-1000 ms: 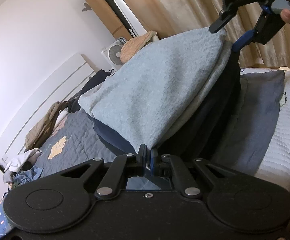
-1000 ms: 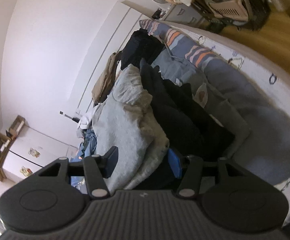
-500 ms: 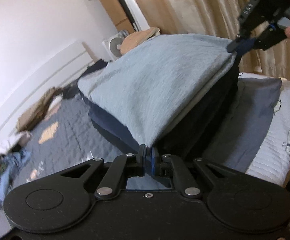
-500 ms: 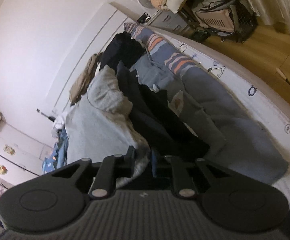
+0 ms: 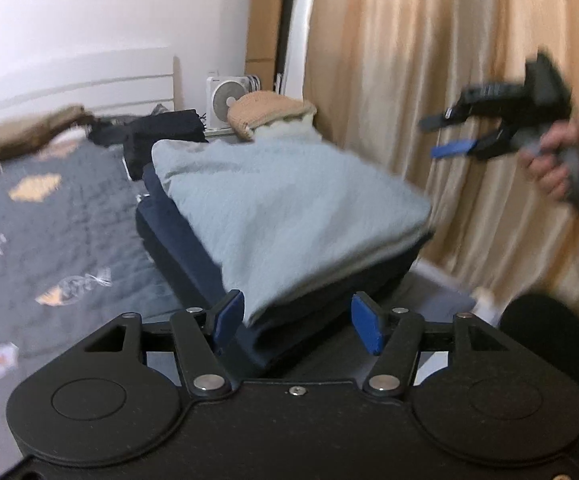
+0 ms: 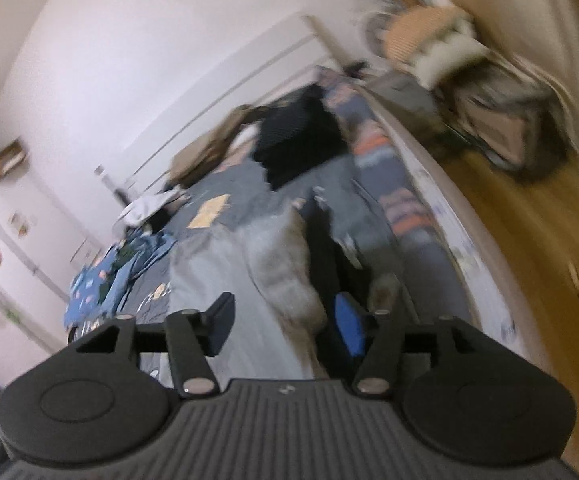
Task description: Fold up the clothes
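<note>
A folded garment (image 5: 289,208), light grey on top and dark navy beneath, lies flat on the bed. My left gripper (image 5: 295,316) is open, its blue pads (image 5: 227,314) standing either side of the garment's near corner without pinching it. Up at the right of the left wrist view a hand holds my right gripper (image 5: 435,138), open and well off the cloth. The right wrist view is blurred: the right gripper (image 6: 285,316) is open above the grey and dark garment (image 6: 277,264), with nothing between its fingers.
A grey patterned quilt (image 5: 49,240) covers the bed. Black clothes (image 5: 165,132) and a tan garment (image 5: 29,136) lie near the headboard, by a white fan (image 5: 225,100). Blue clothes (image 6: 129,264) are heaped at the far side. Curtains (image 5: 409,60) hang at the right, above wooden floor (image 6: 529,240).
Both grippers opened and let go of the garment. It dropped from its raised, stretched position to lie folded on the bed. The right gripper pulled away to the right.
</note>
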The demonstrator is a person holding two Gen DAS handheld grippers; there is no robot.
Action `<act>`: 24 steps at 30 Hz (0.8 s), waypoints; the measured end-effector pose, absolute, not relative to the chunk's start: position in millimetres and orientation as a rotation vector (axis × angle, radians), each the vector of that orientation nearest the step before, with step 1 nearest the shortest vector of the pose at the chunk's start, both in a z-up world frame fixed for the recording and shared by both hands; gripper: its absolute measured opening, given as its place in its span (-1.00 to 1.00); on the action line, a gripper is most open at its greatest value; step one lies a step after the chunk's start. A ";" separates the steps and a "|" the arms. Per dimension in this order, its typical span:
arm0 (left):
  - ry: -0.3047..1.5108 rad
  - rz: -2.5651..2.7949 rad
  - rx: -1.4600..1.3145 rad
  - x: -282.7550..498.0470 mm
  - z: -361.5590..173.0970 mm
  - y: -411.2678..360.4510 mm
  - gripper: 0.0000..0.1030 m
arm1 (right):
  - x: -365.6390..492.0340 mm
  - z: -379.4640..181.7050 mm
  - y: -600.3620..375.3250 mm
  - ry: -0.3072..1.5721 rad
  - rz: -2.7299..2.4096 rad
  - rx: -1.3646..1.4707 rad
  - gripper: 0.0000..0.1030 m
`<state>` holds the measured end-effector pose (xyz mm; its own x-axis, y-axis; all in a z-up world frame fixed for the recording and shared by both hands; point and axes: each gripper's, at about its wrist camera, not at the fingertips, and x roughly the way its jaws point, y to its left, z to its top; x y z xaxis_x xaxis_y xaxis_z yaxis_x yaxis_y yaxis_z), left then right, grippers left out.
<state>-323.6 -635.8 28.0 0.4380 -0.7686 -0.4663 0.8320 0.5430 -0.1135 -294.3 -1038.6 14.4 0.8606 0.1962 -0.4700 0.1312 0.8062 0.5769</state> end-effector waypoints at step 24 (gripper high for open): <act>0.657 -0.934 -0.161 -167.8 46.4 -671.0 0.31 | -96.2 -16.4 -1061.3 0.771 0.167 0.513 0.26</act>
